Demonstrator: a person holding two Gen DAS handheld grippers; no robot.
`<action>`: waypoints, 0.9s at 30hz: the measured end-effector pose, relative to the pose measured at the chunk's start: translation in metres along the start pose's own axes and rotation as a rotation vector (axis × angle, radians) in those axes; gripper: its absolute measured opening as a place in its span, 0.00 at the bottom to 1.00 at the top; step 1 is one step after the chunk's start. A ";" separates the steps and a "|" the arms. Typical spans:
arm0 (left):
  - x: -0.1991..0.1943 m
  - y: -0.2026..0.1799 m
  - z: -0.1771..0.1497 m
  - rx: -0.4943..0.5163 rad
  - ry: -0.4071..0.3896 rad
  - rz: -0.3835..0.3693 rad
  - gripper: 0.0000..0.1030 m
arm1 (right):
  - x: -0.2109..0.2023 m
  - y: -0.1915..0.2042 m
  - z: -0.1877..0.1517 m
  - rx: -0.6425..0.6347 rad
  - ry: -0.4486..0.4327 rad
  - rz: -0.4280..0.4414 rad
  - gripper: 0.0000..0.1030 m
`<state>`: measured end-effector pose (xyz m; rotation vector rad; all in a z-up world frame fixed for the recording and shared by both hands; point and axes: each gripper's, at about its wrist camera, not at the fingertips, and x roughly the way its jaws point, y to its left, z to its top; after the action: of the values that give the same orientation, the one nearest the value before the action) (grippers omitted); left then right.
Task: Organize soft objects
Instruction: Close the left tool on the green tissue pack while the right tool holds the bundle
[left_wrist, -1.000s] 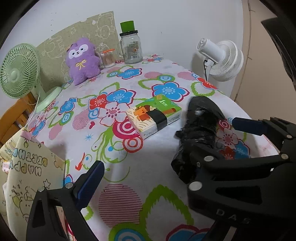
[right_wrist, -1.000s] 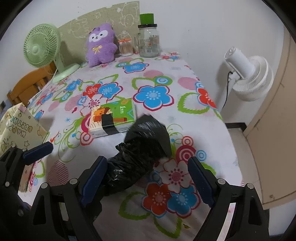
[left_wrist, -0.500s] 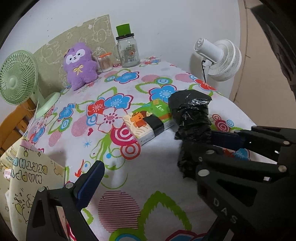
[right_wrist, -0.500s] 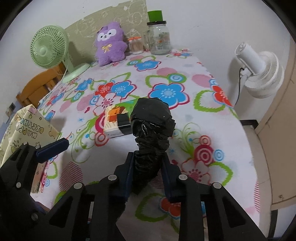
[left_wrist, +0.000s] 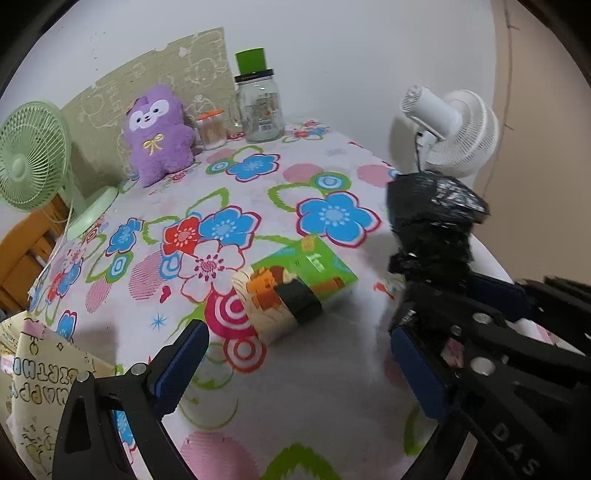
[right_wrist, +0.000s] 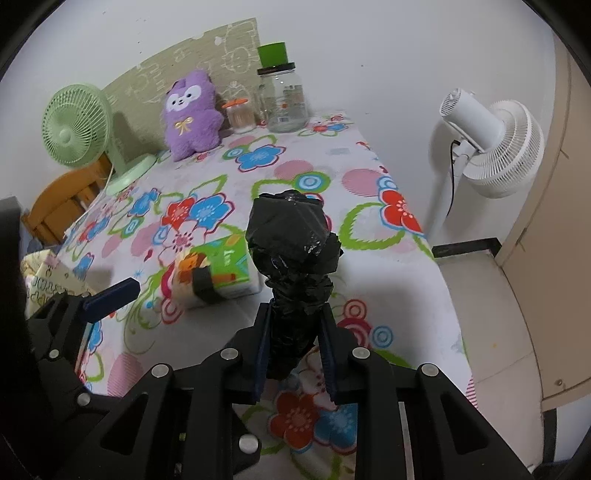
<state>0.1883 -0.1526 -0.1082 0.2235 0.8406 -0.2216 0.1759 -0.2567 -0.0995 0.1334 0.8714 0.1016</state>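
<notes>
While R gripper (right_wrist: 294, 345) clamped on black bag (right_wrist: 293, 254), near table edge (right_wrist: 424, 236).

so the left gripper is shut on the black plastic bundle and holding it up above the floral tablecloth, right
Not quite: the right gripper is shut on the black plastic bundle, as the right wrist view shows. The left gripper is open. The bundle is indeed held up above the floral tablecloth.

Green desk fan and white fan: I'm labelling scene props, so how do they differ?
The green desk fan with a wire grille stands on the flowered table; the white round fan stands beyond the table's edge on a white pole. Green faces the camera; white shows its motor housing, turned away. Both are small electric fans, untouched by either claw.
</notes>
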 end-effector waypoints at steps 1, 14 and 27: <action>0.002 0.001 0.001 -0.014 -0.002 0.004 0.97 | 0.001 -0.002 0.002 0.007 -0.003 0.003 0.26; 0.028 0.006 0.010 -0.083 0.001 0.025 0.93 | 0.021 -0.006 0.014 0.024 0.005 0.008 0.26; 0.033 0.006 0.010 -0.084 0.056 -0.094 0.49 | 0.034 0.000 0.018 0.015 0.040 -0.010 0.26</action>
<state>0.2185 -0.1530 -0.1260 0.1121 0.9154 -0.2684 0.2118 -0.2534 -0.1140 0.1412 0.9126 0.0892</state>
